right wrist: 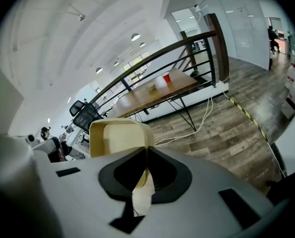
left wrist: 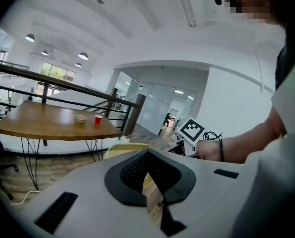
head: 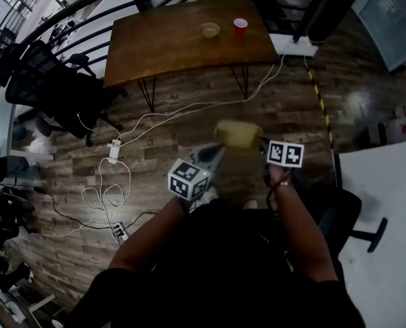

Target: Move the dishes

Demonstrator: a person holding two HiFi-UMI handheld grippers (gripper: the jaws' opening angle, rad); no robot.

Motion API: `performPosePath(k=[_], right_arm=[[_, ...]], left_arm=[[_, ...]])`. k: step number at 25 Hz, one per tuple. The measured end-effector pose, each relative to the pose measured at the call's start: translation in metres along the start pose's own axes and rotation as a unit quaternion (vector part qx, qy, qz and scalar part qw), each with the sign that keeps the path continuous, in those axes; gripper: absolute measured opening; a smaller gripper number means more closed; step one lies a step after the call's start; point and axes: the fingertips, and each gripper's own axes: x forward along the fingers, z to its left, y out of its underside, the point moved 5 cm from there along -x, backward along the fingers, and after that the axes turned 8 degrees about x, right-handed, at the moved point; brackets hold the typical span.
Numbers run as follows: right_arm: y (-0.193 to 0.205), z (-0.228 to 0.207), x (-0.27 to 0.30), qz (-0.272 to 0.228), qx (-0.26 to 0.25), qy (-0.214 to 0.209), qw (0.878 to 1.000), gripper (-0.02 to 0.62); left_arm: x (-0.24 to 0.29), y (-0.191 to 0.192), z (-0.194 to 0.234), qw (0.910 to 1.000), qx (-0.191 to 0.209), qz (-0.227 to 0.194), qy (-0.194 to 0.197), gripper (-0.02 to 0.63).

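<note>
Both sets, the left tongs (left wrist: 148,175) and the right tongs (right wrist: 146,170), are done as pale grey plastic shells. Matte black pads (left wrist: 130,172) are set in at the tips, mesh-textured on the inner faces. Dark rectangular slots (left wrist: 55,212) are cut either side of the pads. Behind them, the left cube (head: 188,178) and right cube (head: 285,154) are white, printed with black square markers. A dark top (head: 217,265) is worn, plus a dark wristband (left wrist: 220,149) behind the right tongs.

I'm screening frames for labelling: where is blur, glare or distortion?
Head view: dim, yellow dish smeared, glare on the floor. Left gripper view: fisheye, bright, table sharp. Right gripper view: fisheye curves the railing.
</note>
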Motion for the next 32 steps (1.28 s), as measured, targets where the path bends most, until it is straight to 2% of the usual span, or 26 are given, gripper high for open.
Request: performPosePath(k=[8, 15, 24, 29, 32], right_arm=[[-0.013, 0.079, 0.07, 0.049, -0.076, -0.043, 0.995, 0.025], [-0.036, 0.133, 0.126, 0.087, -0.112, -0.084, 0.986, 0.025], [-0.139, 0.134, 0.194, 0.106, -0.13, -0.112, 0.979, 0.025], [-0.211, 0.126, 0.216, 0.108, -0.143, -0.122, 0.976, 0.025], [-0.242, 0.121, 0.227, 0.116, -0.151, -0.129, 0.973, 0.025]], left_arm=[[-0.056, 0.02, 0.056, 0.9957, -0.03, -0.018, -0.086, -0.005], [-0.077, 0.009, 0.108, 0.9882, -0.048, -0.022, -0.144, -0.005], [-0.011, -0.024, 0.187, 0.9827, -0.058, -0.015, -0.175, -0.005], [0.031, -0.059, 0.228, 0.9771, -0.064, -0.022, -0.202, -0.005], [0.049, -0.078, 0.246, 0.9729, -0.066, -0.029, -0.22, -0.005]])
